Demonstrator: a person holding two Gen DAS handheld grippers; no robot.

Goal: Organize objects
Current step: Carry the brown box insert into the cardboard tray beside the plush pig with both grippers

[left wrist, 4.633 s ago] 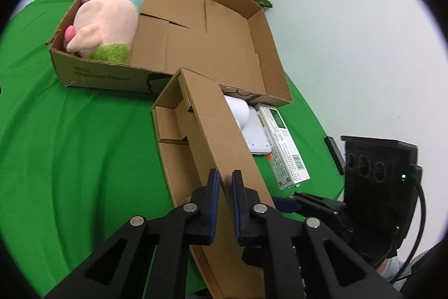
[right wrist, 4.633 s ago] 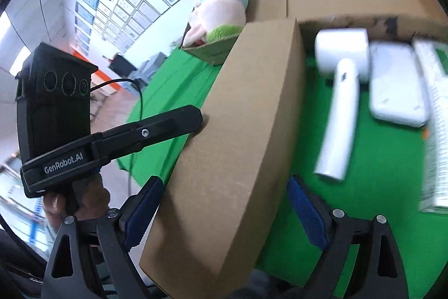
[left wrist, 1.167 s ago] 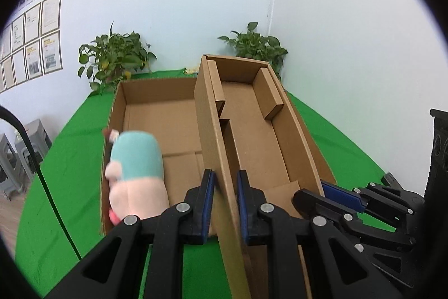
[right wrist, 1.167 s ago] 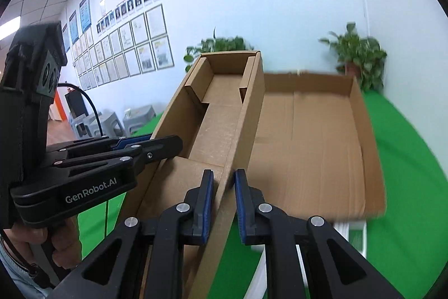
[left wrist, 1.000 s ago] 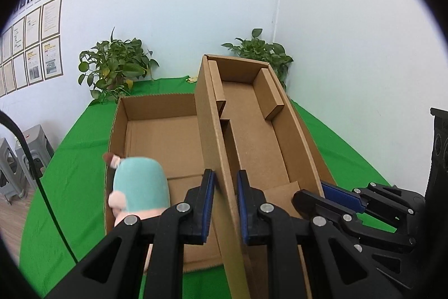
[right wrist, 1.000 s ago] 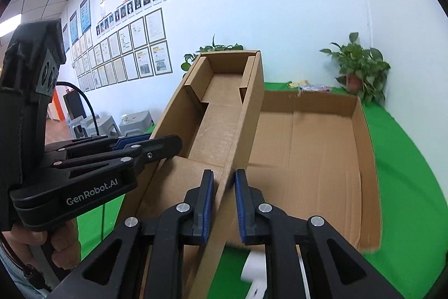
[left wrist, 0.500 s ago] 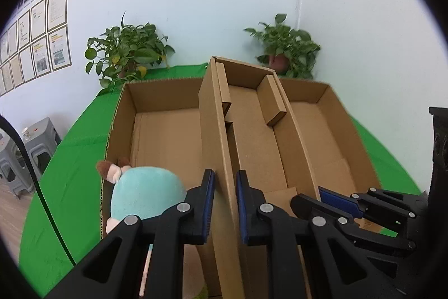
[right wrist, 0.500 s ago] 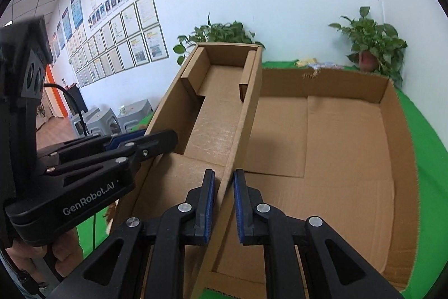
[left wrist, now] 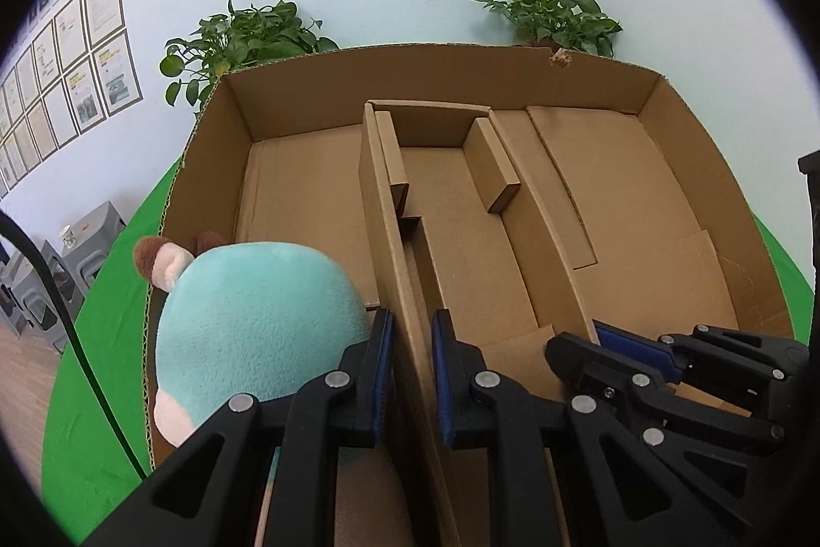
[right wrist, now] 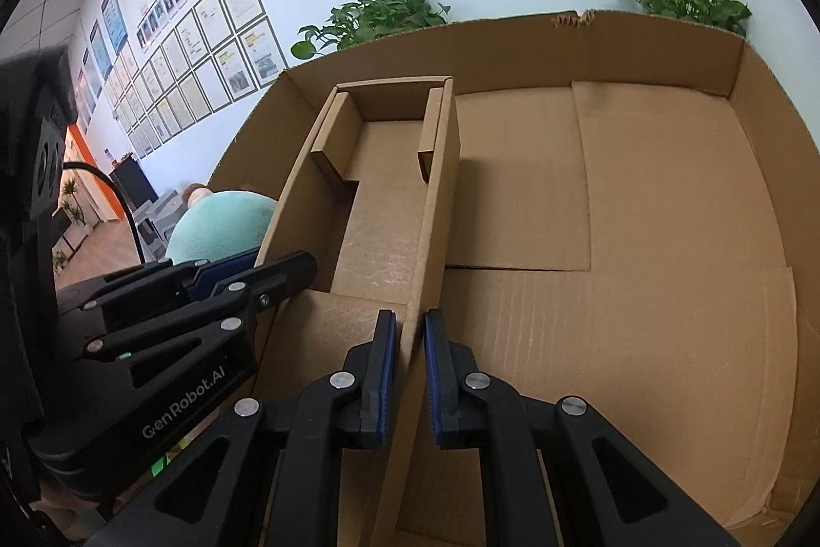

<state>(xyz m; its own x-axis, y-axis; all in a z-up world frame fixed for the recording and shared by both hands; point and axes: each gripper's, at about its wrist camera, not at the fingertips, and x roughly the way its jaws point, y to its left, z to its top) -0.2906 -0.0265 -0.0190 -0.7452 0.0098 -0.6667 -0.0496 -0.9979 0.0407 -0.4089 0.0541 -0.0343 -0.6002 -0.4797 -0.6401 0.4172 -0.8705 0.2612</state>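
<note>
A long narrow open cardboard box (left wrist: 461,239) is held inside the big shallow cardboard box (left wrist: 666,96). My left gripper (left wrist: 412,367) is shut on the narrow box's left wall. My right gripper (right wrist: 407,367) is shut on its right wall (right wrist: 435,198). The right gripper also shows at the right of the left wrist view (left wrist: 605,342), the left gripper at the left of the right wrist view (right wrist: 256,275). A plush toy with a teal top (left wrist: 256,321) lies in the big box, just left of the narrow box; it also shows in the right wrist view (right wrist: 215,229).
The big box (right wrist: 743,75) rests on a round green table (left wrist: 87,419). Potted plants (left wrist: 241,34) stand behind it against the wall. A black cable (left wrist: 77,342) hangs at the left. The big box's right half has bare floor (right wrist: 640,239).
Both grippers have carried the narrow box forward and down into the big box. The plush toy now sits close at the left gripper's side.
</note>
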